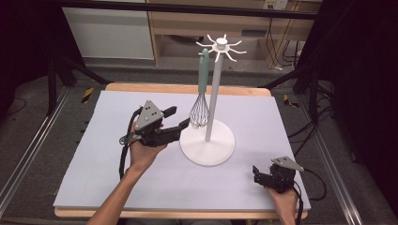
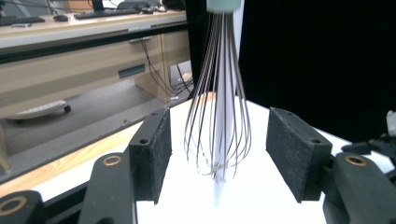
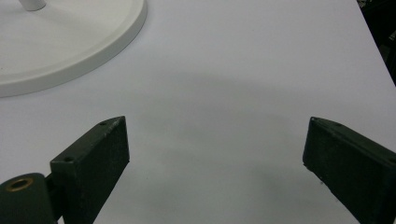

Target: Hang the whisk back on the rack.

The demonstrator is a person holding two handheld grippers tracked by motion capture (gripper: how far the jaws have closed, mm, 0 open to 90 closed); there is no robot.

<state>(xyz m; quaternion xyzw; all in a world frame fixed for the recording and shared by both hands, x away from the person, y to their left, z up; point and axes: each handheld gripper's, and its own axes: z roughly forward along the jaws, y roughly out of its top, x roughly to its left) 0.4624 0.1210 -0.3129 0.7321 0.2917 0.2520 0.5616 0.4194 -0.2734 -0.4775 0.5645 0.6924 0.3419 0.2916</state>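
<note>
One whisk (image 1: 199, 110) hanging on one stand (image 1: 213, 140), frame centre; two grippers: left gripper (image 1: 177, 121) jaws apart around wires, right gripper (image 1: 256, 172) jaws apart, lower right.

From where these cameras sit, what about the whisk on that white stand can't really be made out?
- How the whisk hangs on the stand: in the high view its handle top is too small to tell from the hooks.
- The whisk handle: in the left gripper view the top edge cuts it off just above the wires.
- The stand's pole: in the right gripper view the top edge crops it, leaving part of the base.
</note>
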